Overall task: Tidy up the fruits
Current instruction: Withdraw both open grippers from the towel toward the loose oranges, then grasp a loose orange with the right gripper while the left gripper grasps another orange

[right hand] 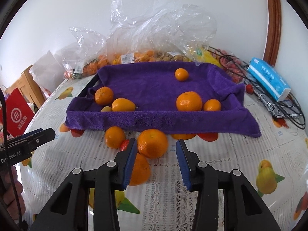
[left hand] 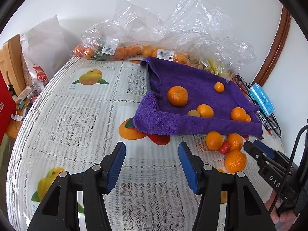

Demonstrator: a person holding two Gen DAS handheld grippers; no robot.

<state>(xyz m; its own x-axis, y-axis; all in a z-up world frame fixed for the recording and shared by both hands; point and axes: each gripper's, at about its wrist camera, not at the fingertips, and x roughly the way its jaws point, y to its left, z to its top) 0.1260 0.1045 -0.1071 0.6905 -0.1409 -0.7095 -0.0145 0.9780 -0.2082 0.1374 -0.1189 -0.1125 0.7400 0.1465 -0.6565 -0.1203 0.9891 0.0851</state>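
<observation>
Along the bench's far edge, clear plastic bags [left hand: 132, 38] are slumping against the wall, holding more oranges and some smaller pale fruit, their price labels facing out; they are probably the supply still to be sorted. Over the open stretch of bench [left hand: 77, 115] toward the left edge, the left gripper [left hand: 152, 163] is hovering with its fingers [left hand: 115, 165] partly apart and nothing between them, apparently waiting its turn. To the right of it, a tray draped with a purple towel [right hand: 154, 88] is sitting toward the far right part of the bench; the towel is likely there to cushion the fruit and stop it rolling. Inside it, six pieces are lying loose: an orange [right hand: 104, 95], an oval orange fruit [right hand: 123, 105] and a small yellowish one [right hand: 106, 109] are clustering at the near left corner, a small orange [right hand: 181, 74] is sitting alone near the far side, and a large orange [right hand: 189, 101] is touching a smaller one [right hand: 211, 105] at the near right. Just in front of the tray's near edge, three oranges and a small red fruit [left hand: 224, 148] are still waiting on the bench. The right gripper [right hand: 156, 154] is reaching for the middle of these [right hand: 153, 143]; its fingers [right hand: 130, 157] are standing around the fruit without yet pinching it, the left one touching or nearly touching the peel, the right one still apart. The third orange [right hand: 139, 170] is lying half hidden under that left finger.
</observation>
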